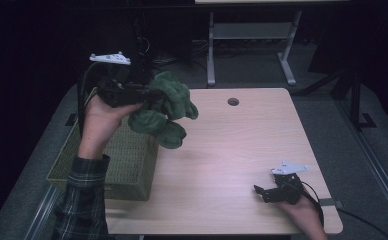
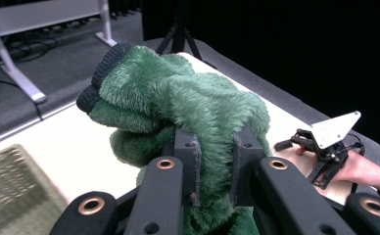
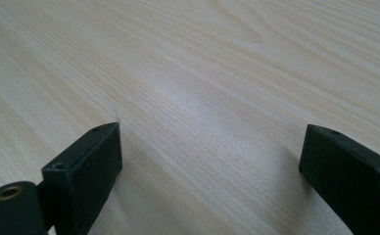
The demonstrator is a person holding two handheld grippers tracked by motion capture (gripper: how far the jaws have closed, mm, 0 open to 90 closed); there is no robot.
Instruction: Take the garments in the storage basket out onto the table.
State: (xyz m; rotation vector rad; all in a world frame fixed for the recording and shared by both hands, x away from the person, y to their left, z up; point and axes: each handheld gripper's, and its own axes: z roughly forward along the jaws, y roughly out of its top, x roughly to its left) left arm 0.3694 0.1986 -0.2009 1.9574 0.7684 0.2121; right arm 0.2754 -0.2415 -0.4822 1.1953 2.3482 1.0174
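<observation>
The left claw (image 2: pixel 216 169) was clamped on a bunched fold of the green plush toy (image 1: pixel 164 107), held aloft between the woven basket (image 1: pixel 127 160) and the table (image 1: pixel 232 165). Soft, light and floppy, it seemed best pinched at a thick fold. The right claw (image 1: pixel 263 192) rested open on the table.

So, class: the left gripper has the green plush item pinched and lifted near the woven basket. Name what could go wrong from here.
1. The left gripper pinches just one fold of the green plush item; most of it hangs loose, so it might slip out.
2. The dangling lower part hangs close to the woven basket edge and could snag on its rim.
3. The right gripper rests open on the table, far off, so it likely could not catch a drop.
</observation>
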